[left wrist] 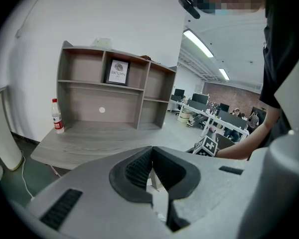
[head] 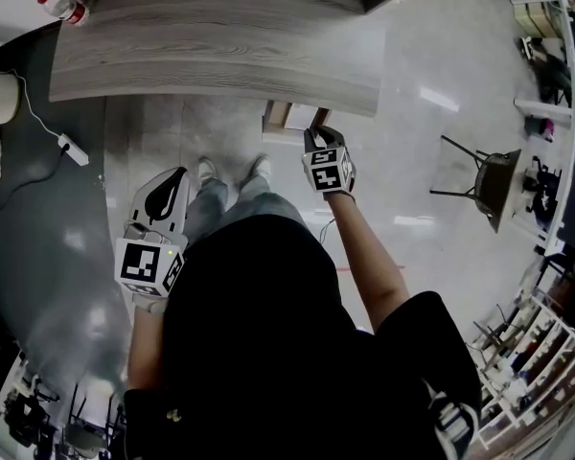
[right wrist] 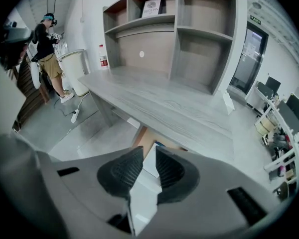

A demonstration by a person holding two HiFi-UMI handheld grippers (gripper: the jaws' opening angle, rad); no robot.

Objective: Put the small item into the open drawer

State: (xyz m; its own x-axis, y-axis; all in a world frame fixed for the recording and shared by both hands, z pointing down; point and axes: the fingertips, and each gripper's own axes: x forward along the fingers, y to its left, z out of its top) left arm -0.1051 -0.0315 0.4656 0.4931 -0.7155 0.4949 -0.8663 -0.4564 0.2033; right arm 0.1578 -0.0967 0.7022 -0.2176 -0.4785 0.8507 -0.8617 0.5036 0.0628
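An open drawer (head: 289,118) sticks out from under the front edge of the grey wooden desk (head: 220,56). In the right gripper view its brown inside (right wrist: 145,140) shows, with a small blue item (right wrist: 159,144) lying in it. My right gripper (head: 324,134) hovers right at the drawer's front; its jaws (right wrist: 149,154) stand a little apart with the drawer's white front panel seen through the gap, and nothing is pressed between the pads. My left gripper (head: 172,175) hangs low at my left side, away from the desk, its jaws (left wrist: 151,156) together and empty.
A shelf hutch (left wrist: 109,91) stands at the back of the desk, with a red-capped bottle (head: 59,6) at its left end. A power strip (head: 74,149) and cable lie on the floor to the left. A chair (head: 489,185) stands to the right. Another person (right wrist: 47,44) is far left.
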